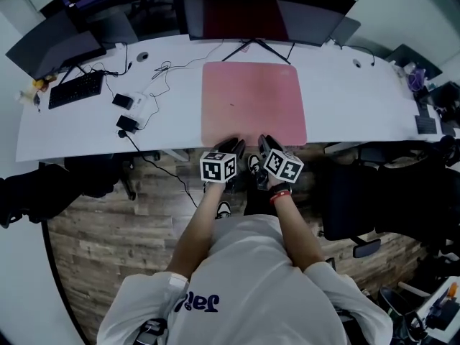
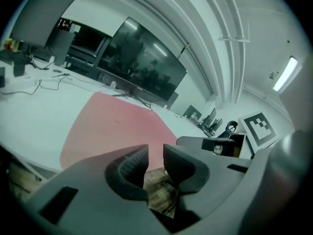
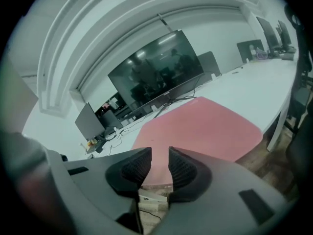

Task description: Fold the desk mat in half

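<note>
You had the pink desk mat (image 1: 251, 99) lying flat and unfolded on the white desk (image 1: 86, 131), centred in front of the big monitor (image 1: 244, 9). Its near edge ran along the desk's front edge, right where you stood. You held the left gripper (image 1: 231, 145) and the right gripper (image 1: 267, 143) side by side at the middle of that near edge, close together and both tilted downward. That placing read to me as a set-up for taking the near edge in two spots, so it could be carried over to the far edge. Neither pair of tongs pinched anything: each was spread a little, with a narrow gap between the pads. The head view gave you the layout, with the whole mat and its rounded corners, and the keyboard (image 1: 75, 90) and cables well off to the left. The tips were too small and dark there, though, to tell whether they touched the mat. The gripper views settled that. In the left gripper view the gap showed wooden floor, with the mat's edge just beyond the pads. In the right gripper view the mat's near edge crossed the gap ahead of the pads, not between them. So I judged the fold not yet begun, and the grasp the step in hand.
</note>
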The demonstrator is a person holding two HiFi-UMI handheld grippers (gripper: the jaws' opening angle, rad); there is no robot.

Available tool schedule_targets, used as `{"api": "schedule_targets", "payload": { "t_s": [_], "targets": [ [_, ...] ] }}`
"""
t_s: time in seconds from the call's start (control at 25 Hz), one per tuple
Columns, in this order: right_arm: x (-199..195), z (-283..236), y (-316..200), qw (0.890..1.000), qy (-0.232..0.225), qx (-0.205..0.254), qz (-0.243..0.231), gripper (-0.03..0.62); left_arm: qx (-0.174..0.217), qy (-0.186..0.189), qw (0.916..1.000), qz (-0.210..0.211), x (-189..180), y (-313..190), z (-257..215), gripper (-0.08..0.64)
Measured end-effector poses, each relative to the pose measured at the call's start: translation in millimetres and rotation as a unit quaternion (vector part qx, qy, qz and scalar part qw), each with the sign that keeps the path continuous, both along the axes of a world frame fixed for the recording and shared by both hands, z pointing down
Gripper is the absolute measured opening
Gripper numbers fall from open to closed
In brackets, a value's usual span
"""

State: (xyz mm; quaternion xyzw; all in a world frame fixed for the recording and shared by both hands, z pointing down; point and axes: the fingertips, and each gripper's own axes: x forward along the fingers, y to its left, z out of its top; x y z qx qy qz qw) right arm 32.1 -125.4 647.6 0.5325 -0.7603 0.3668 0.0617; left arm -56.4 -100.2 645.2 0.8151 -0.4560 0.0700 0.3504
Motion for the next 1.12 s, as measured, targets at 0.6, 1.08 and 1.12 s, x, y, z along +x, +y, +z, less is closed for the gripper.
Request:
{"api": "schedule_targets", "payload": {
  "t_s": [0.6,1.08,1.12],
  "targets": [
    [17.0,72.4,9.3,0.994,-0.057,-0.09,0.004,0.192,-0.135,0.084,0.9863,-0.045,7.2,14.2,72.7,0.21],
    [37.1,96.4,-3.5,0.974,-0.173,-0.131,0.066,0.198,-0.198,0.203,0.9511,-0.123,6.7,-6.4,95.6,0.21],
    [38.4,97.8,-4.4,0.972,-0.18,-0.134,0.07,0.198,-0.2,0.212,0.9479,-0.129,6.8,-8.3,96.0,0.21]
  ]
}}
